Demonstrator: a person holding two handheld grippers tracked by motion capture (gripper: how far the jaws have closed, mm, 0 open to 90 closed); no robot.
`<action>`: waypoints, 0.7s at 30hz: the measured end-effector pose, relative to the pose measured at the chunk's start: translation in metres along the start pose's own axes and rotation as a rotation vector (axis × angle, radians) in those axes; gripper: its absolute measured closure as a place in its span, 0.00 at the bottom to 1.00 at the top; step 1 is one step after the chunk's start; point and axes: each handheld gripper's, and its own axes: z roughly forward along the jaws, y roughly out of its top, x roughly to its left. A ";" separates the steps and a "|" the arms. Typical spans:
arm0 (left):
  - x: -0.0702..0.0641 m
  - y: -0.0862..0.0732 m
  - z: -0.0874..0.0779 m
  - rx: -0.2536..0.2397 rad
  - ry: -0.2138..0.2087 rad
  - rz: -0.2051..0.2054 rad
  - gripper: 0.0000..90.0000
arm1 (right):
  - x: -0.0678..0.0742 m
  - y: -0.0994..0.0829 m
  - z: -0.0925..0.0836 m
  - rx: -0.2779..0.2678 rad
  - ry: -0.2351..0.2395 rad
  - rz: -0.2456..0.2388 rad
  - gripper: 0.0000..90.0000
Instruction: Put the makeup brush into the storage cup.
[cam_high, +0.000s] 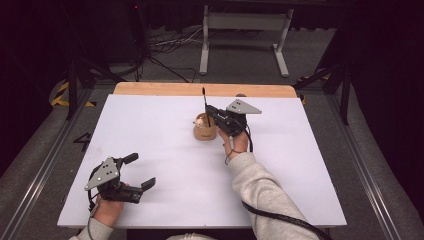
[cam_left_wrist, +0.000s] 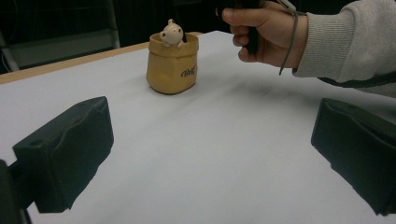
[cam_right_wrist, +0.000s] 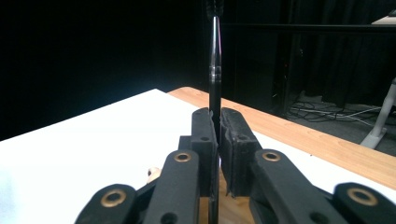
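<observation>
A tan sack-shaped cup (cam_high: 205, 132) with a small pale figurine (cam_left_wrist: 171, 33) on its rim stands near the middle of the white tabletop (cam_high: 150, 125). My right gripper (cam_high: 210, 111) hovers just above and beside the cup, shut on a slim black pen (cam_high: 204, 97) that stands upright. In the right gripper view the pen (cam_right_wrist: 215, 56) rises straight between the closed pads (cam_right_wrist: 205, 135), and the cup's tan rim (cam_right_wrist: 233, 210) lies below. My left gripper (cam_high: 141, 171) rests at the near left, open and holding nothing, pointing toward the cup (cam_left_wrist: 172, 65).
A wooden strip (cam_high: 200, 89) borders the far edge of the white top. Beyond it a grey metal stand (cam_high: 245, 22) and loose cables (cam_high: 170, 45) sit on the floor. The right hand (cam_left_wrist: 266, 32) and its grey sleeve reach in above the table.
</observation>
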 end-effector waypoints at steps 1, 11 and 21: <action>0.000 0.000 0.000 0.001 -0.002 -0.002 0.00 | 0.000 0.000 -0.001 0.001 -0.001 0.002 0.85; 0.000 0.001 0.001 0.000 -0.006 0.001 0.00 | 0.010 0.015 -0.013 -0.037 -0.015 -0.002 0.43; -0.002 0.004 0.001 0.005 0.002 0.021 0.00 | 0.018 0.034 -0.035 -0.045 0.039 -0.021 0.15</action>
